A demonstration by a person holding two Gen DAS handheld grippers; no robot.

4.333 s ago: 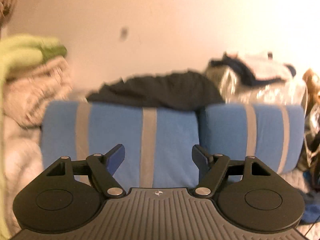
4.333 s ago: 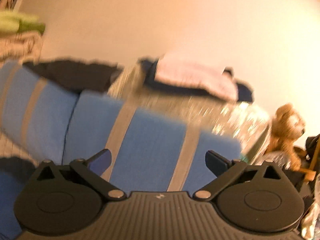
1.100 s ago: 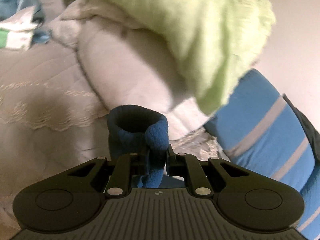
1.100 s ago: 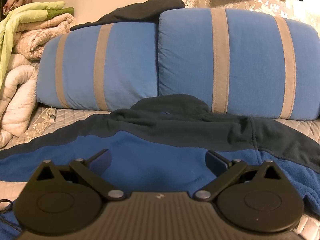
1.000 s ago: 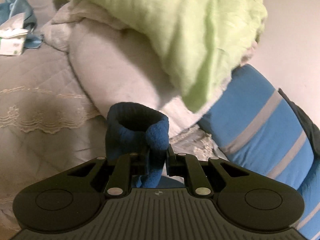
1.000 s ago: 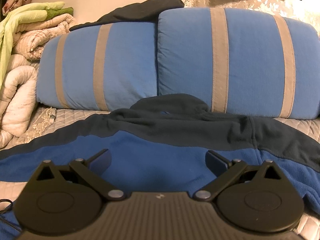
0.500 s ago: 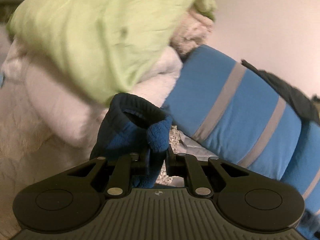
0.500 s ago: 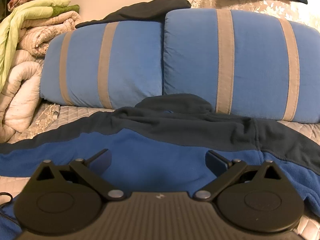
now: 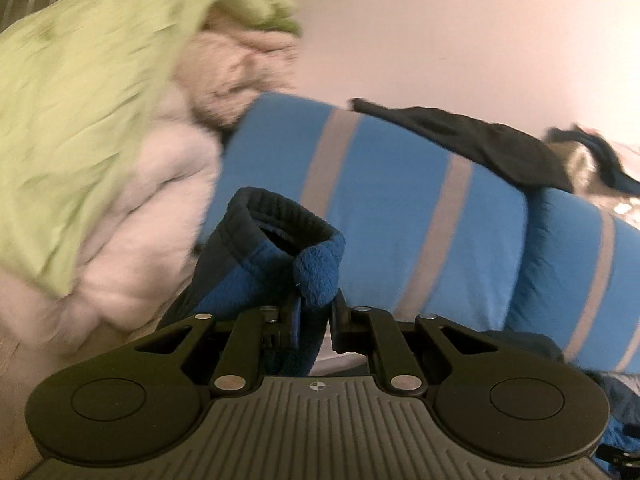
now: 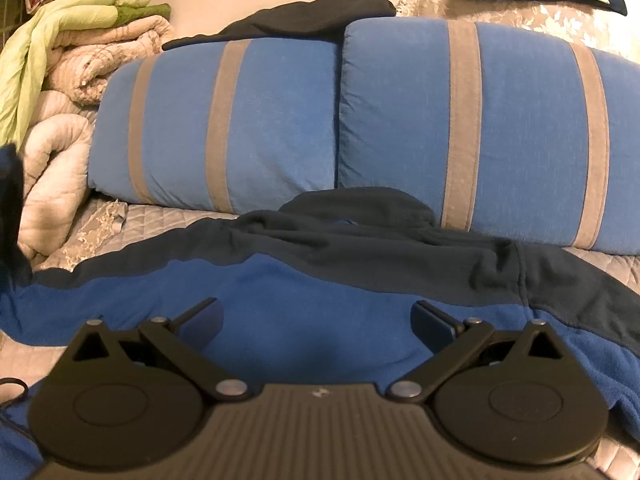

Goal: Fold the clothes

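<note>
Left gripper [image 9: 314,316] clamps blue fleece jacket's dark-trimmed cuff [image 9: 280,248]; right gripper [image 10: 316,320] hovers wide open, empty, above blue fleece jacket [image 10: 304,300]. No writing legible.

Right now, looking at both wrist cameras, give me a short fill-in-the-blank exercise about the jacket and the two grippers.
1. The left gripper is shut on the jacket's ____.
2. The right gripper hangs over the blue fleece jacket with its jaws ____.
3. The pillows behind the jacket are blue with ____ stripes.
4. The blanket on top of the bedding pile is ____.

Missing words: cuff; open; grey; green
</note>
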